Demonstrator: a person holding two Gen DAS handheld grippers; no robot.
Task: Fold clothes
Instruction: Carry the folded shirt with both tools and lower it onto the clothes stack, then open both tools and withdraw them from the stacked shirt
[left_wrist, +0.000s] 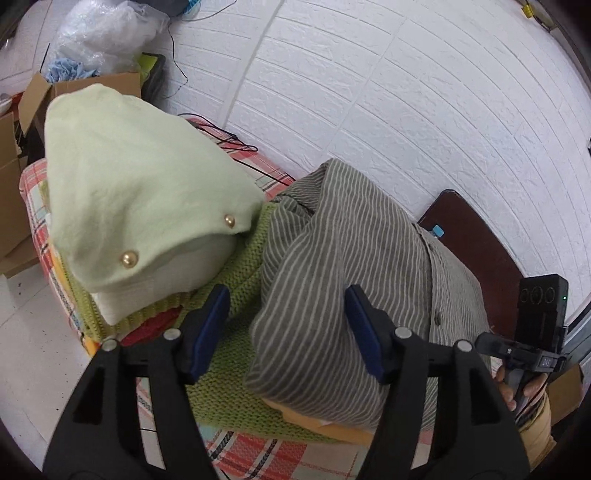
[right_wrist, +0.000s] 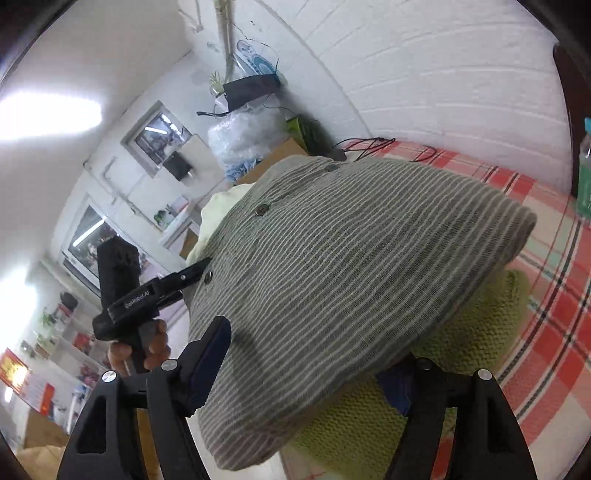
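A folded grey striped shirt (left_wrist: 343, 280) lies on a green knitted garment (left_wrist: 240, 280) on the plaid bed; it also shows in the right wrist view (right_wrist: 332, 266), over the green knit (right_wrist: 461, 362). A pale green folded garment with gold buttons (left_wrist: 140, 199) lies to its left. My left gripper (left_wrist: 284, 328) is open, its jaws standing around the near end of the striped shirt. My right gripper (right_wrist: 310, 369) is open around the shirt's other end, one finger above the cloth and the other hidden under it.
The bed has a red plaid sheet (left_wrist: 258, 458) against a white brick wall (left_wrist: 406, 92). Cardboard boxes (left_wrist: 22, 155) and a plastic bag (left_wrist: 107, 33) stand left. A dark headboard (left_wrist: 476, 243) is at the right. A bottle (right_wrist: 583, 173) stands by the bed.
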